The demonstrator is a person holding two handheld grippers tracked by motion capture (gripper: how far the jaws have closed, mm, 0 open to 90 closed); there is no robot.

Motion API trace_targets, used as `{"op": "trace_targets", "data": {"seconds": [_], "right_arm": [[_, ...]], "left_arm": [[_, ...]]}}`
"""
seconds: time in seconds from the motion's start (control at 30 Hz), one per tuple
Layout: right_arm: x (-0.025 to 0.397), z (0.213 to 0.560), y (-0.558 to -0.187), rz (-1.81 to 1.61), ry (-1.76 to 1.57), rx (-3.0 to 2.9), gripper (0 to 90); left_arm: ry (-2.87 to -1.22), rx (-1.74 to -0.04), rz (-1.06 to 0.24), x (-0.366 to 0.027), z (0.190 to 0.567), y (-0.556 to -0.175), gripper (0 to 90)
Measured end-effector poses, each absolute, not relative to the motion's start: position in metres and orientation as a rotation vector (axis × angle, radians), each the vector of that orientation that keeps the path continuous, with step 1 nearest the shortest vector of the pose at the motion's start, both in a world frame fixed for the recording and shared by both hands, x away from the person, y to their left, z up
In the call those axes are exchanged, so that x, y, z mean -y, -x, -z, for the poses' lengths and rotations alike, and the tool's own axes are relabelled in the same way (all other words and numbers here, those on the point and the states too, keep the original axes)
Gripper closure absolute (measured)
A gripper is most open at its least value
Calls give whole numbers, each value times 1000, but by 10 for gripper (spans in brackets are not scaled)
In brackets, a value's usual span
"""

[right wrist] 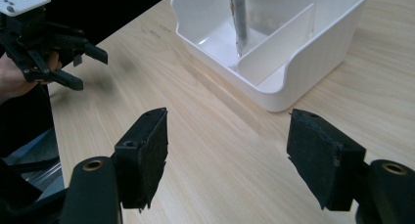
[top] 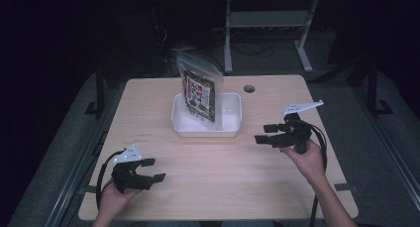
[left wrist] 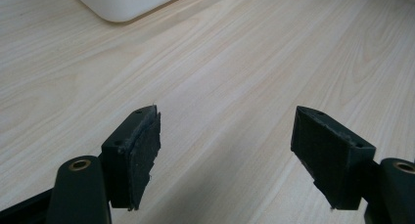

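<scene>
Both grippers idle and wide; bag standing in the bin.

High view: I am holding my left gripper [top: 151,170] low near the table's [top: 208,182] front left corner and my right gripper [top: 265,134] right of the bin [top: 181,119], both well apart from it, jaws spread, nothing between them. The bag [top: 200,90] is standing upright in the bin, leaning slightly back, probably so its top is staying reachable. Left gripper view: my jaws are standing wide over bare wood, pads [left wrist: 147,150] gripping nothing; a bin corner [left wrist: 122,4] is showing far ahead. Right gripper view: my jaws are gaping wide and pointing toward the bin [right wrist: 313,62]. A divider [right wrist: 274,43] is splitting it, and the bag [right wrist: 239,23] is resting edge-on against that divider, which I judge is keeping it upright.
</scene>
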State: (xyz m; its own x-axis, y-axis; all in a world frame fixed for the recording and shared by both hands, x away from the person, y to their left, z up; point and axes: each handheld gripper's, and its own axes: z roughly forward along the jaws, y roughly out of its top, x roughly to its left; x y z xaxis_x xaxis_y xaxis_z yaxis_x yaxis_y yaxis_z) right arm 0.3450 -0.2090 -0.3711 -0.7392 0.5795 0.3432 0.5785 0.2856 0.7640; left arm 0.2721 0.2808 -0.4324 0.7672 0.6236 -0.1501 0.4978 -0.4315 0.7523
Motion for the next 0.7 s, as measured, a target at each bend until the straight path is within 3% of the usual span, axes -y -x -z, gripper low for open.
{"op": "trace_targets", "data": {"seconds": [0.7], "right_arm": [[235, 397, -322, -1499, -1222, -2519, 302]], "left_arm": [[-2132, -830, -191, -277, 434, -272, 257]]}}
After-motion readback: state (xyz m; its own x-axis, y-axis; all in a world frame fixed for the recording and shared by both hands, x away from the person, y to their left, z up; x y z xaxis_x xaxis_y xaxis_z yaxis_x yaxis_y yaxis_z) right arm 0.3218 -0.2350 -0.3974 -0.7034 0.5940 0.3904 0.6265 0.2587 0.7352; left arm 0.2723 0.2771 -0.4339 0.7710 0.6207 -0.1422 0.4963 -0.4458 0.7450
